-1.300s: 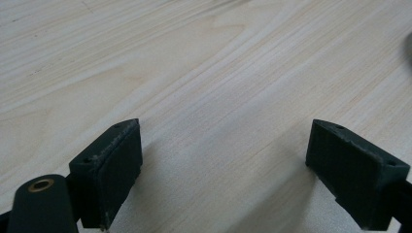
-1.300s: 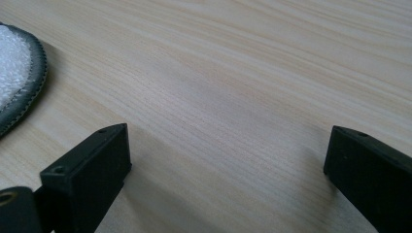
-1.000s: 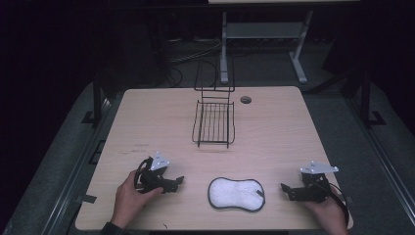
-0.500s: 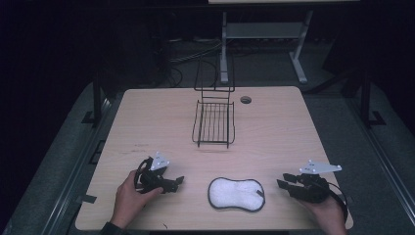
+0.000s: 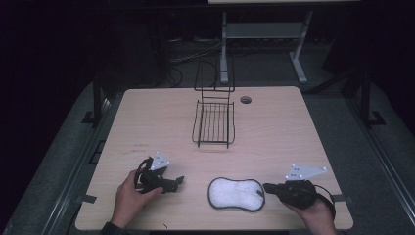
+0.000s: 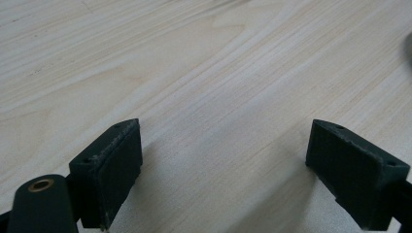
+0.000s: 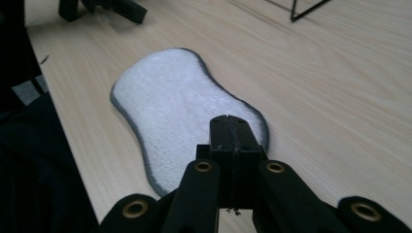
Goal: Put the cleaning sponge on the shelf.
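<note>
The white pad (image 5: 236, 194) with the dark rim lies flat on the table (image 5: 147, 122), near the front edge, between the two hands. The right tool (image 5: 267, 186) sits at the pad's right end – its jaws have just been closing and now meet pad to pad, clenched with nothing between them. In the right gripper view the shut tips (image 7: 235, 131) hang over the near end of the pad (image 7: 175, 107), and I can't tell whether they touch the fabric or sit just above it. The person's right hand (image 5: 313, 208) wraps the tool's body at the front right corner of the table.

The left tool (image 5: 179, 180) is on the other side, near the pad but apart from it, held low by the left hand (image 5: 129, 196). Its jaws stand wide apart – released, with only bare wood (image 6: 218, 97) between them in the left gripper view.

Farther back, around the middle of the table, stands a black wire rack (image 5: 214, 122), well apart from the pad and both tools. There's a small round hole (image 5: 245, 100) in the tabletop just right of the rack's back.
</note>
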Demonstrator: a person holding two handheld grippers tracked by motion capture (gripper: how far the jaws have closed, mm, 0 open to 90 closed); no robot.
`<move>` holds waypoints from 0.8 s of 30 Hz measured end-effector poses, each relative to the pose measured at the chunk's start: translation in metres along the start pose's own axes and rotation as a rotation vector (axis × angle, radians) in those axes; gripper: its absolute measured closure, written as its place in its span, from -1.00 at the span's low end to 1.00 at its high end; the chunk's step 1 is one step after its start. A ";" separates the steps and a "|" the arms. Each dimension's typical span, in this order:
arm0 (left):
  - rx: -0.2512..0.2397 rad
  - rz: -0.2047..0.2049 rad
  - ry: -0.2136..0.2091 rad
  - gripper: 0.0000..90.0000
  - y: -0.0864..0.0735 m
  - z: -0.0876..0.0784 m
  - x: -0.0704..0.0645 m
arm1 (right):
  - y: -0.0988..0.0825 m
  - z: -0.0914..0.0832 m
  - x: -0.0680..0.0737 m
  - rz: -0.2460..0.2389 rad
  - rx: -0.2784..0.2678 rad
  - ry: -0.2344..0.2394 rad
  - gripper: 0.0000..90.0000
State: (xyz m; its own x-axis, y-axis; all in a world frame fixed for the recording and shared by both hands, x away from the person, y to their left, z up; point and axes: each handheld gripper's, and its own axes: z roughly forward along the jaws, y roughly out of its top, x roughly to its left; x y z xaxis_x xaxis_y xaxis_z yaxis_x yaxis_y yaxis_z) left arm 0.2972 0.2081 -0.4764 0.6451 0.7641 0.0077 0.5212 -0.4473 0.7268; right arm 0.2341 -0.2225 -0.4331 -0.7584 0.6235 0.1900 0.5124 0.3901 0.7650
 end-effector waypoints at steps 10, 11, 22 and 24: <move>0.000 0.000 0.000 -0.73 0.000 0.000 0.000 | 0.003 0.011 0.017 -0.050 0.027 0.078 1.00; 0.000 0.000 0.000 -0.73 0.000 0.000 0.000 | 0.003 0.012 0.018 -0.050 0.030 0.083 1.00; 0.000 0.000 0.000 -0.73 0.000 0.000 0.000 | -0.002 0.024 0.019 -0.065 0.097 0.094 1.00; 0.000 0.000 0.000 -0.73 0.000 0.000 0.000 | -0.003 0.025 0.018 -0.059 0.111 0.088 1.00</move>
State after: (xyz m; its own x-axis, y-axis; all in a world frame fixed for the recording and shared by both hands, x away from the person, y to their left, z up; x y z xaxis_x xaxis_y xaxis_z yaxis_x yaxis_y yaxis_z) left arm 0.2971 0.2080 -0.4765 0.6450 0.7641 0.0076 0.5212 -0.4472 0.7269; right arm 0.2287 -0.1950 -0.4477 -0.8182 0.5375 0.2039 0.5039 0.4999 0.7044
